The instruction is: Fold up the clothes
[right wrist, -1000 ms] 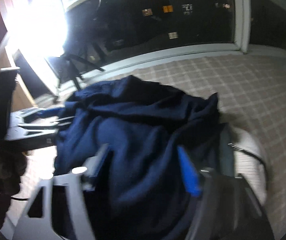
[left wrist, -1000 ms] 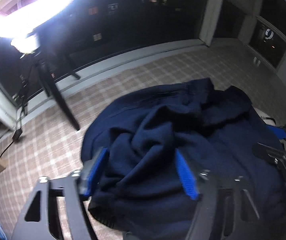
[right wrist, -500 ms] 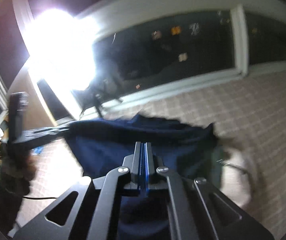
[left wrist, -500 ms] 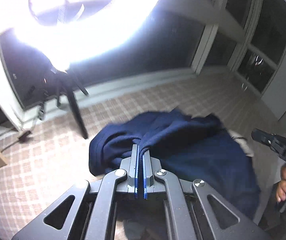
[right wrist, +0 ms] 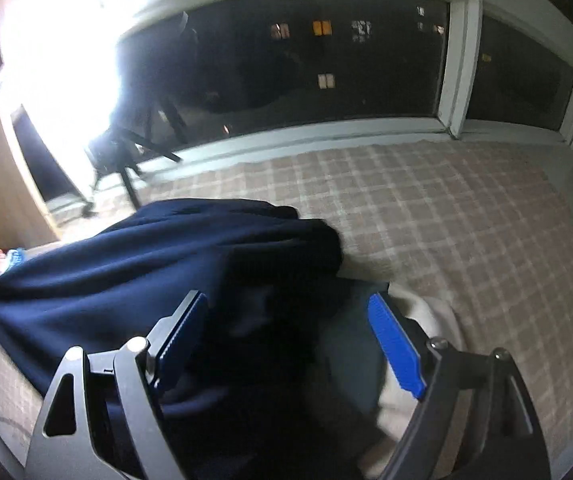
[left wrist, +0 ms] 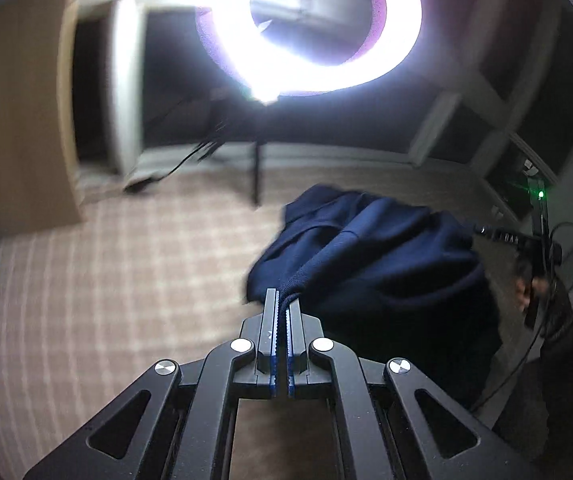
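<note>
A checked bedcover [right wrist: 466, 220] fills the space ahead of both grippers, with dark windows [right wrist: 306, 60] beyond it. On it lies a navy sweater [left wrist: 386, 272], bunched and pulled out toward the left gripper [left wrist: 282, 300], whose jaws are pressed together on a ribbed edge of the cloth; the rest of the sweater trails ahead and to the right of them. Half a second ago the same grip showed the sweater straight ahead and lower; now it is stretched further sideways. The right gripper [right wrist: 286, 332] has just been opening: its jaws, shut half a second ago, stand wide apart, with the sweater lying between and below them but not pinched by either pad. Just right of those jaws sits pale cloth [right wrist: 426, 320].

Only the left wrist view shows the ring light [left wrist: 326, 28] whole and a hand [left wrist: 526, 288] holding the other gripper. Only the right wrist view shows lit windows across the street.
</note>
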Demonstrator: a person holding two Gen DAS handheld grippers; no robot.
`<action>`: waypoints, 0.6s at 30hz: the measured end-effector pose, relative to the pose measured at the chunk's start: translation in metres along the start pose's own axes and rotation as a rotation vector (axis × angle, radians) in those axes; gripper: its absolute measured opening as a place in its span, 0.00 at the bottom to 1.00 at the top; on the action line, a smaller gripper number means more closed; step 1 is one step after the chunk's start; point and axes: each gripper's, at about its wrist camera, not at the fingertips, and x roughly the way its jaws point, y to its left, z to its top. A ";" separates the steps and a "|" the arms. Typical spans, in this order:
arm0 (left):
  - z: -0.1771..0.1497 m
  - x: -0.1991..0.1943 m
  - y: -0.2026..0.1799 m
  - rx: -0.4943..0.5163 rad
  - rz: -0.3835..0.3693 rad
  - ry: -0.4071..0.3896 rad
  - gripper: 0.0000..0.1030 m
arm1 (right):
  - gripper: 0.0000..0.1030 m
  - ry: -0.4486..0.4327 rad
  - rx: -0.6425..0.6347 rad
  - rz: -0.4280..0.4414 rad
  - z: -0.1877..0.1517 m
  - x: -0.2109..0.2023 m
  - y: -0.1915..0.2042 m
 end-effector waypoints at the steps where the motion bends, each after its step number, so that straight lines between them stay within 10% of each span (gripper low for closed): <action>1: -0.006 -0.001 0.007 -0.022 0.003 0.008 0.02 | 0.80 0.027 -0.003 0.011 0.005 0.011 0.001; 9: -0.021 0.002 0.011 -0.056 0.017 0.037 0.02 | 0.79 0.173 0.009 0.260 0.027 0.080 0.036; 11: -0.013 0.004 0.007 -0.041 0.027 0.023 0.02 | 0.56 0.131 -0.029 0.234 0.027 0.081 0.046; 12: -0.010 0.004 0.007 -0.038 0.023 0.016 0.02 | 0.25 0.106 -0.027 0.251 0.028 0.075 0.046; 18: 0.018 -0.007 -0.008 0.017 -0.046 -0.036 0.02 | 0.10 -0.045 0.004 0.305 0.035 0.020 0.039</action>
